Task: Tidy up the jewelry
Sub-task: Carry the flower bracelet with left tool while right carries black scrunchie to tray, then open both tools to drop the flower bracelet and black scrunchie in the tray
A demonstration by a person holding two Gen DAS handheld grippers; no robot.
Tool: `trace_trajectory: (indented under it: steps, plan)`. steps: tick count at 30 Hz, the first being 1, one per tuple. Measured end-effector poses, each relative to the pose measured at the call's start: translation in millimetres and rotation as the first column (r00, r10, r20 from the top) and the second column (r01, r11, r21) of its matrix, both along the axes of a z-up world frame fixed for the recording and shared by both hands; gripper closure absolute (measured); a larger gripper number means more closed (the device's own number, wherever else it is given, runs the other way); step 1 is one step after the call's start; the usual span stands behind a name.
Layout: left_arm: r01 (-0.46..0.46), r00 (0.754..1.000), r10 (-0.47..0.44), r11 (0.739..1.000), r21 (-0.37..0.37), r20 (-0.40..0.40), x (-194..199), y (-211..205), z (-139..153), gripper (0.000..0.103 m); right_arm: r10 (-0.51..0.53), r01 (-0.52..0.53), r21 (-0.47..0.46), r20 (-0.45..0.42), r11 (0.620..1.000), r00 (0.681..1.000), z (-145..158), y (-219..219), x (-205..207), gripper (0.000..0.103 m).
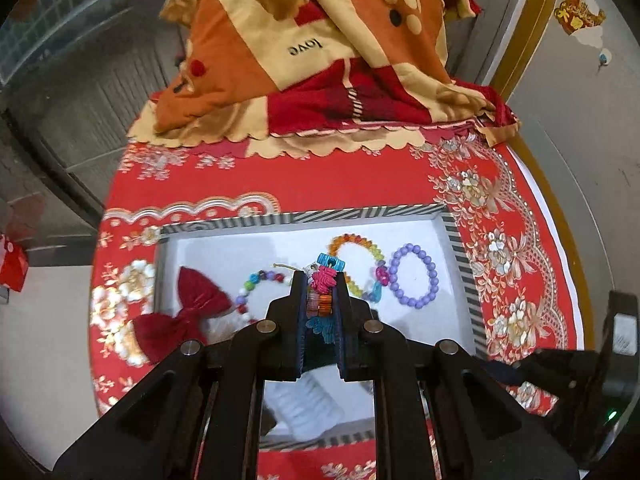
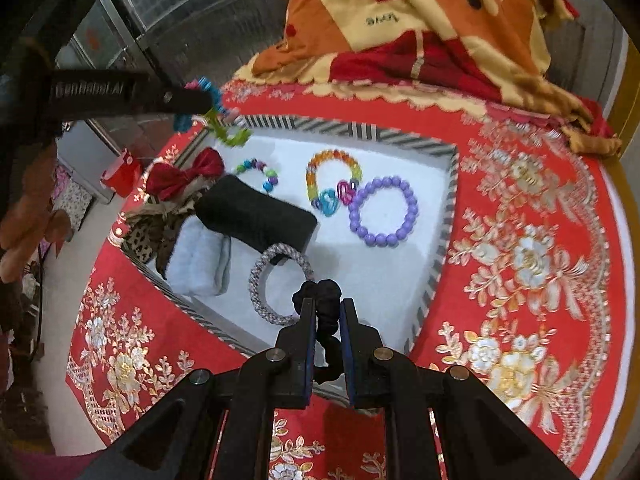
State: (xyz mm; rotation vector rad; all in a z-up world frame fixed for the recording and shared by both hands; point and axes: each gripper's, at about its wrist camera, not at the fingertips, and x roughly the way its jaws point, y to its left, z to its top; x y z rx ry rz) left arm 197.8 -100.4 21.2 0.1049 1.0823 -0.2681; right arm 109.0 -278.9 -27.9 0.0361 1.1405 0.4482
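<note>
Since both pieces belong in the tray (image 2: 444, 216), your left gripper (image 1: 318, 292) hangs above it clenching a woven charm (image 1: 322, 300), while your right gripper (image 2: 326, 320) pinches a black scrunchie (image 2: 320, 300) over its near edge.

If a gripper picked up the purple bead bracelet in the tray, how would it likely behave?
The purple bead bracelet would probably sag out of its ring shape, since it looks like separate strung beads. The smooth, round beads might slip between flat jaws. It seems light and lies flat in the striped tray, so rolling looks unlikely.
</note>
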Motion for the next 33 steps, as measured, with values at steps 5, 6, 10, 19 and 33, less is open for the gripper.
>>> trace_trajectory:
  steps: [5, 6, 10, 19, 33]
  plan:
    - [-0.002, 0.998, 0.0, 0.999, -0.036, -0.058, 21, -8, -19, 0.092, -0.018, 0.017, -0.011, -0.049, 1.0, 0.999, -20, -2, 15, 0.092]
    - [-0.006, 0.998, 0.003, 0.999, -0.048, -0.07, 26, -8, -23, 0.092, -0.022, 0.022, -0.009, -0.053, 1.0, 0.998, -22, -3, 17, 0.092]
    - [-0.025, 0.994, 0.016, 0.996, -0.08, -0.113, 42, -4, -40, 0.092, -0.031, 0.029, -0.021, -0.058, 0.999, 0.998, -27, -3, 24, 0.092]
    - [-0.094, 0.978, 0.075, 0.992, -0.087, -0.193, 60, 20, -75, 0.093, -0.026, 0.027, 0.009, -0.051, 1.0, 0.998, -27, -2, 25, 0.059]
    - [-0.149, 0.976, 0.139, 0.988, -0.051, -0.166, 50, 42, -82, 0.064, -0.034, 0.034, 0.039, -0.02, 0.999, 0.999, -10, -3, 12, 0.059]
